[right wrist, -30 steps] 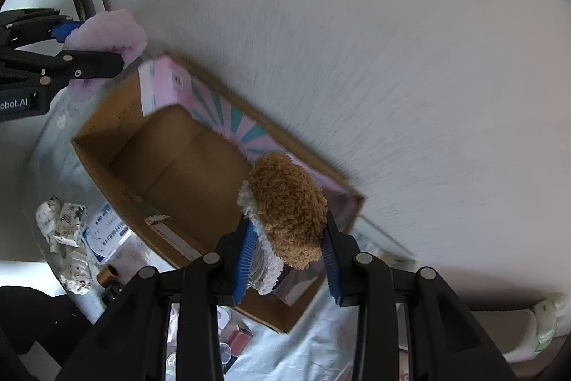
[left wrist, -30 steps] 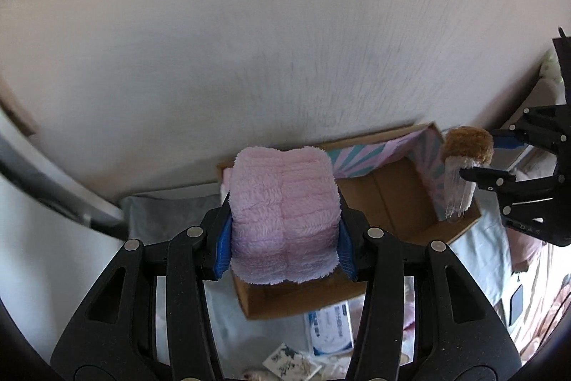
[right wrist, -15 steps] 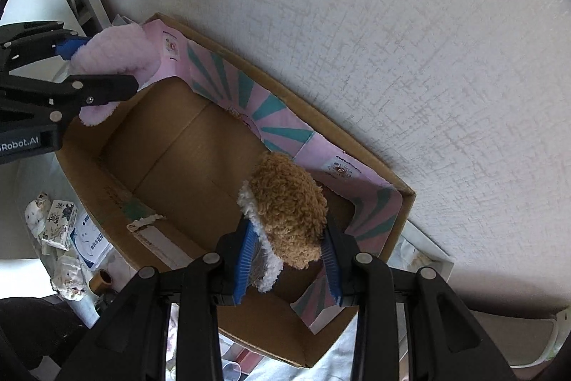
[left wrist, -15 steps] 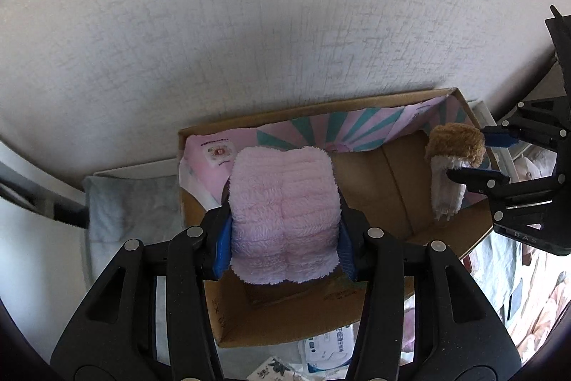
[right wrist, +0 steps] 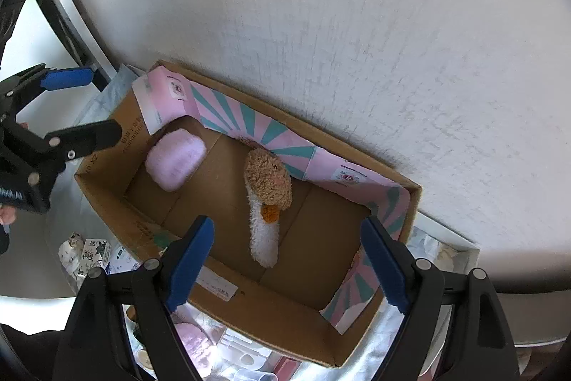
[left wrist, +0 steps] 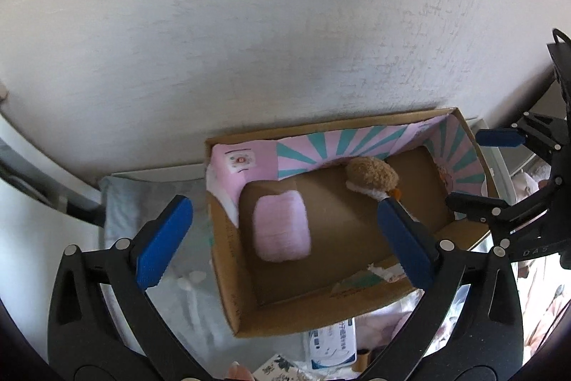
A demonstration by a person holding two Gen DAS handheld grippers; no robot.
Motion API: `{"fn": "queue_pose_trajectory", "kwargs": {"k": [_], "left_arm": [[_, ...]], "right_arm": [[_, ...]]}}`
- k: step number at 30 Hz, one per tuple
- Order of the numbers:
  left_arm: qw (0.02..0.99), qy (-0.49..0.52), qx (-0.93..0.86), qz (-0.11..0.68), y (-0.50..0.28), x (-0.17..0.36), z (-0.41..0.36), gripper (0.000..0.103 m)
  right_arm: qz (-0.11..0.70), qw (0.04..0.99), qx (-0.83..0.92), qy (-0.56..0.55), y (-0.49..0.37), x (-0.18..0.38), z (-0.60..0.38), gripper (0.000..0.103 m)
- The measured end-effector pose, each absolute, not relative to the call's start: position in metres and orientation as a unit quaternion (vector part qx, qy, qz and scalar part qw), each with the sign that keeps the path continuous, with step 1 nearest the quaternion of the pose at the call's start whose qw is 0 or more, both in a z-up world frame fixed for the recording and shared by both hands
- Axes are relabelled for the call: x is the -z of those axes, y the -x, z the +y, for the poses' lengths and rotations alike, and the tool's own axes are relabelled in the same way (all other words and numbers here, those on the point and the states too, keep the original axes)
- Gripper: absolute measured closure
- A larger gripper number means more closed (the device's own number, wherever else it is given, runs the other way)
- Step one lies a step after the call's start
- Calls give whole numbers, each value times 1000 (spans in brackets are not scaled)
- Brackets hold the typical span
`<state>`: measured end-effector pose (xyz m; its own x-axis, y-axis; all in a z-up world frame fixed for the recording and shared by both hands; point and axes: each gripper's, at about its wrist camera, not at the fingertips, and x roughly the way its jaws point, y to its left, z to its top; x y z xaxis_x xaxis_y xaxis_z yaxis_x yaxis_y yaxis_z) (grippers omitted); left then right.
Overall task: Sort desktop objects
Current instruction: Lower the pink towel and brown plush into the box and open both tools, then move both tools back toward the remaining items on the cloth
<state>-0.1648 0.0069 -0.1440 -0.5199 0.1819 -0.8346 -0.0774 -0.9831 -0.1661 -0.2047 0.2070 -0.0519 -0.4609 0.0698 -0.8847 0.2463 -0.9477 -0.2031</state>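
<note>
Right wrist: brown plush toy [right wrist: 267, 199] in cardboard box [right wrist: 274, 320]

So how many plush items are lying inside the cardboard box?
2: a pink plush pad near the box's left end, a brown-and-white plush toy mid-floor. None seem hidden.

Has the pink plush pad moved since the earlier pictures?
Yes. It has dropped from the left claw, whose jaws have just opened, and the pink plush pad now lies on the cardboard box floor.

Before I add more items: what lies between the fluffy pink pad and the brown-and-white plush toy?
Only bare cardboard box floor between pink pad and plush toy, in both views.
</note>
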Motion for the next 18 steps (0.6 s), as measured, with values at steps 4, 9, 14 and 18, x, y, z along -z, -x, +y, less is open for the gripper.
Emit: {"fn": "queue_pose_trajectory", "kwargs": {"k": [4, 9, 14, 18], "left_arm": [[75, 481, -871, -64, 157, 136, 0, 0], [72, 474, -876, -55, 145, 124, -4, 0], [69, 453, -887, -56, 128, 104, -10, 0], [68, 444, -892, -56, 115, 88, -19, 0]], "right_arm": [[159, 49, 846, -506, 205, 44, 210, 22], [177, 19, 852, -492, 214, 42, 200, 22], [160, 34, 860, -483, 197, 29, 198, 22], [146, 30, 869, -472, 181, 17, 199, 22]]}}
